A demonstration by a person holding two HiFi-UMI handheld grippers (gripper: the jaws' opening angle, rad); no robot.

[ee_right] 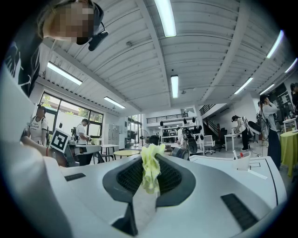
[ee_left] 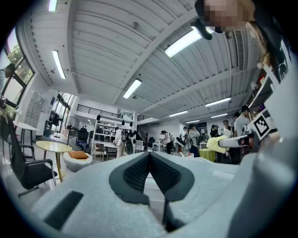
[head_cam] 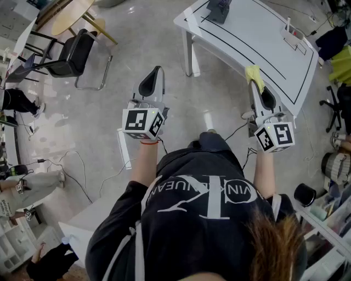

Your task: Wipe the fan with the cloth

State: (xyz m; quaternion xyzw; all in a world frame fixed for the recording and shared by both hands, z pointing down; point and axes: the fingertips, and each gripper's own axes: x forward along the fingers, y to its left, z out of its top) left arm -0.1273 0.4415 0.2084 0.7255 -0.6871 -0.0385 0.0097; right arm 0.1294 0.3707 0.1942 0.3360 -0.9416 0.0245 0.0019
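Left hand-held gripper [ee_left: 149, 158] is closed w/ nothing in it. In the left gripper view the two dark ribbed pads meet at the tips and only background shows past them. It's held out level over bare floor [head_cam: 181, 99], well apart from the white table [head_cam: 258, 33].

Right hand-held gripper [ee_right: 152, 162] is clamped on the yellow-green cloth [ee_right: 150, 172]. The right gripper view shows the fabric pinched btwn the pads, w/ a crumpled tuft sticking out past the tips and a bit hanging down in the gap. In the head view the cloth sits right at the gripper's tip, at the near edge of the table as seen from above. Can't tell if it touches the tabletop.

Fan [ee_right: 179, 152]: a grey unit w/ round grille, prob. the fan, shows in the right gripper view just beyond the cloth tuft, at the table's far end. It's apart from both grippers.

Both grippers are side by side in front of the person, each w/ its marker cube nearest the body, left cube [head_cam: 141, 122] and right cube [head_cam: 274, 137]. The person wears a black T-shirt [head_cam: 203, 208] w/ white print.

Also around:
- Black chair [head_cam: 71, 55] on a metal frame at the upper left of the head view.
- Round wooden table [head_cam: 68, 13] behind the chair.
- Cables [head_cam: 82, 186] trailing on the floor.
- Other people standing in the background of both gripper views.
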